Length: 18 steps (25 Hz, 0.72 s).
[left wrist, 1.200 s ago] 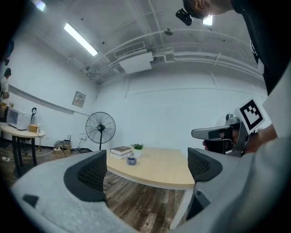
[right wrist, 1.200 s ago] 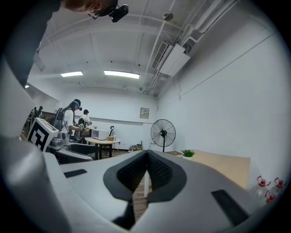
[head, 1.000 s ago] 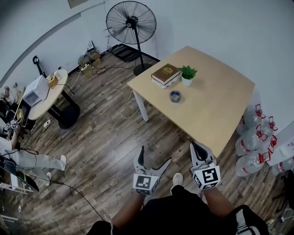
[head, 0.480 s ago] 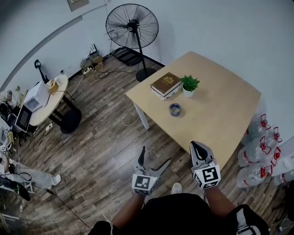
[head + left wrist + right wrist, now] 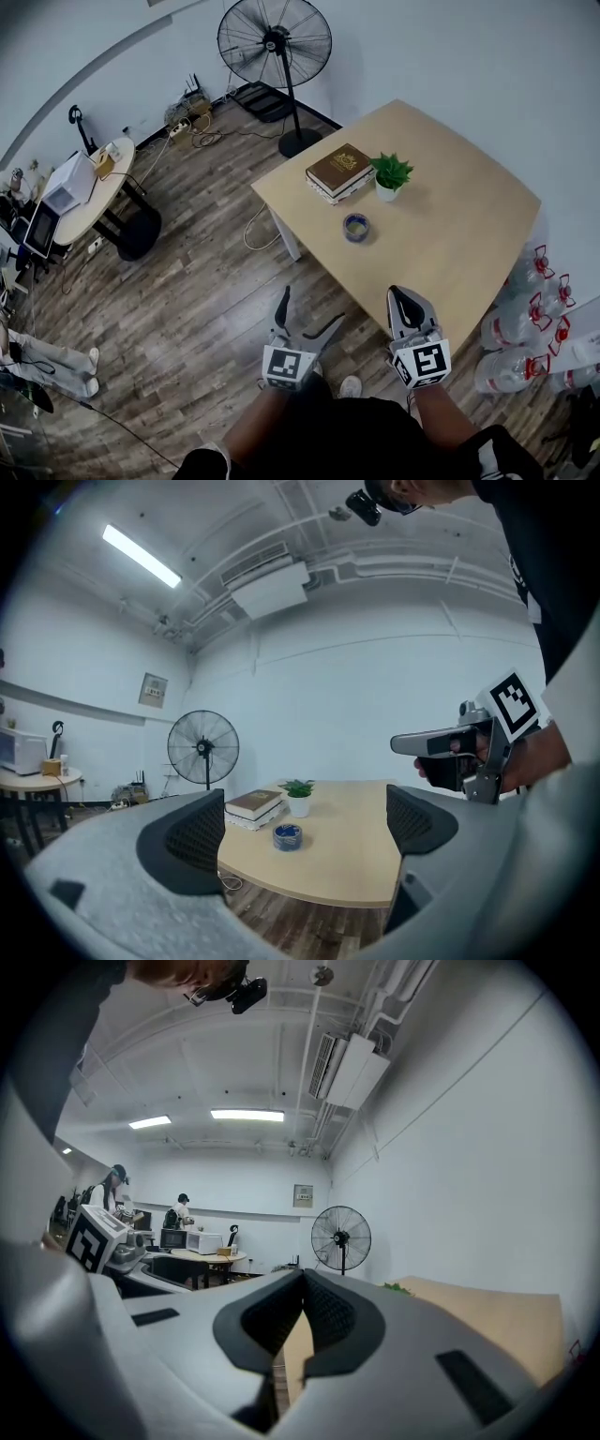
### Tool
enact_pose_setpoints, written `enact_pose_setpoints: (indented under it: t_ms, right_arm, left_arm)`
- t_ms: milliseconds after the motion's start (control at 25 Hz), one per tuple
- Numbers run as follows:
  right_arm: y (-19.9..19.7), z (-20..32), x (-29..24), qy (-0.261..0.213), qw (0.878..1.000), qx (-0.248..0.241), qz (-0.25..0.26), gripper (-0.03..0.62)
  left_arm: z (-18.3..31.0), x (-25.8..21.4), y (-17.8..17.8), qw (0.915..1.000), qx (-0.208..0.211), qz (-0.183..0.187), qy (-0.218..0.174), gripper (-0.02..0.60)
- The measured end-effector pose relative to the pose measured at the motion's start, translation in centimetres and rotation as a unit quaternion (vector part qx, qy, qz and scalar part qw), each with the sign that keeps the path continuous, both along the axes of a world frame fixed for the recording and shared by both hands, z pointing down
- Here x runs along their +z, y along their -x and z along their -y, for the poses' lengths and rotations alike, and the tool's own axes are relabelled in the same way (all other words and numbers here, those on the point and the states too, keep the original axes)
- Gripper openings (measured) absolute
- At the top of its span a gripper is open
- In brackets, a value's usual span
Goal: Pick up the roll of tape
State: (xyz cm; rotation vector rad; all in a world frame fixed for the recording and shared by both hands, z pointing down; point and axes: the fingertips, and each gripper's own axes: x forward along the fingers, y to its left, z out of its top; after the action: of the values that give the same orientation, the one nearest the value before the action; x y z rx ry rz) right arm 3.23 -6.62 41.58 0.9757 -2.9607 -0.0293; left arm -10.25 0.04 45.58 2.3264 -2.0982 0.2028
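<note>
A blue roll of tape (image 5: 355, 227) lies flat on the light wooden table (image 5: 450, 234), in front of a stack of books (image 5: 337, 172) and a small potted plant (image 5: 389, 175). The left gripper view shows the tape (image 5: 287, 836) between the two spread jaws, far off. My left gripper (image 5: 305, 317) is open and hangs over the floor, short of the table's near edge. My right gripper (image 5: 403, 302) is shut, empty, at the table's near corner. The right gripper view shows the pads pressed together.
A standing fan (image 5: 275, 42) is behind the table's left corner. A round side table (image 5: 84, 197) with a microwave is at the left. Water bottles (image 5: 525, 328) stand on the floor at the right. Cables trail across the wood floor. People work at the far left.
I have moved closer to the table; it and the tape sit lower and nearer in the head view. The left gripper shifted slightly left. Both grippers keep their state.
</note>
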Motion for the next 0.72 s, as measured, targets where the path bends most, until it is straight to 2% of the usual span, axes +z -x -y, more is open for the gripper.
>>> enact_pose_setpoints:
  t_ms: [200, 720]
  right_arm:
    - [0.9, 2.9, 0.6, 0.005, 1.0, 0.018, -0.007, -0.006]
    - [7.4, 13.1, 0.3, 0.011, 0.997, 0.071, -0.008, -0.006]
  left_arm:
    - [3.1, 0.3, 2.3, 0.9999, -0.013, -0.005, 0.007, 0.522]
    - [14.3, 0.6, 9.0, 0.9988, 0.046, -0.012, 0.007, 0.522]
